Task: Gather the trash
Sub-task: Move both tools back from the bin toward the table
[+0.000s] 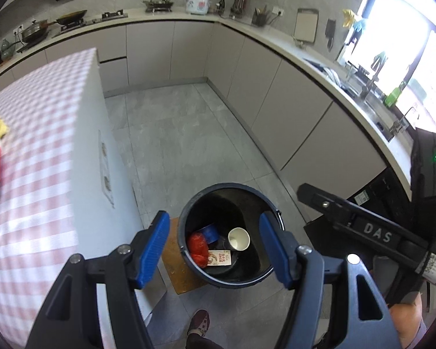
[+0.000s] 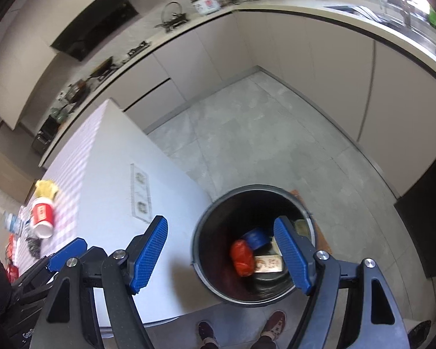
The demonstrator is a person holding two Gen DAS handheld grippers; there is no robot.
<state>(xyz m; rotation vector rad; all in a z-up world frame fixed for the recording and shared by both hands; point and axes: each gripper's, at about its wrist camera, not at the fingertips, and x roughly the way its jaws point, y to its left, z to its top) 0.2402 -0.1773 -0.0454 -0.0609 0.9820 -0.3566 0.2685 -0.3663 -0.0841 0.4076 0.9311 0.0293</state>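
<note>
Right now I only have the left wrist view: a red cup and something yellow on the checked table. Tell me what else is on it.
Observer: What looks like a clear plastic bottle lies just past the red cup, outside your frame.
Operator: Go on, list the rest.
Observer: A dark crumpled scrap sits by the cup's open mouth.
Operator: Confirm the right hand-held gripper is free.
Observer: The right hand-held gripper is open and empty.

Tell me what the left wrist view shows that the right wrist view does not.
Only the left wrist view shows the white paper cup in the bin and the bright window. Only the right wrist view shows the clear bottle on the table and both shoes. Both show the bin, its red bag, and the red-and-white cup on the checked table.
</note>
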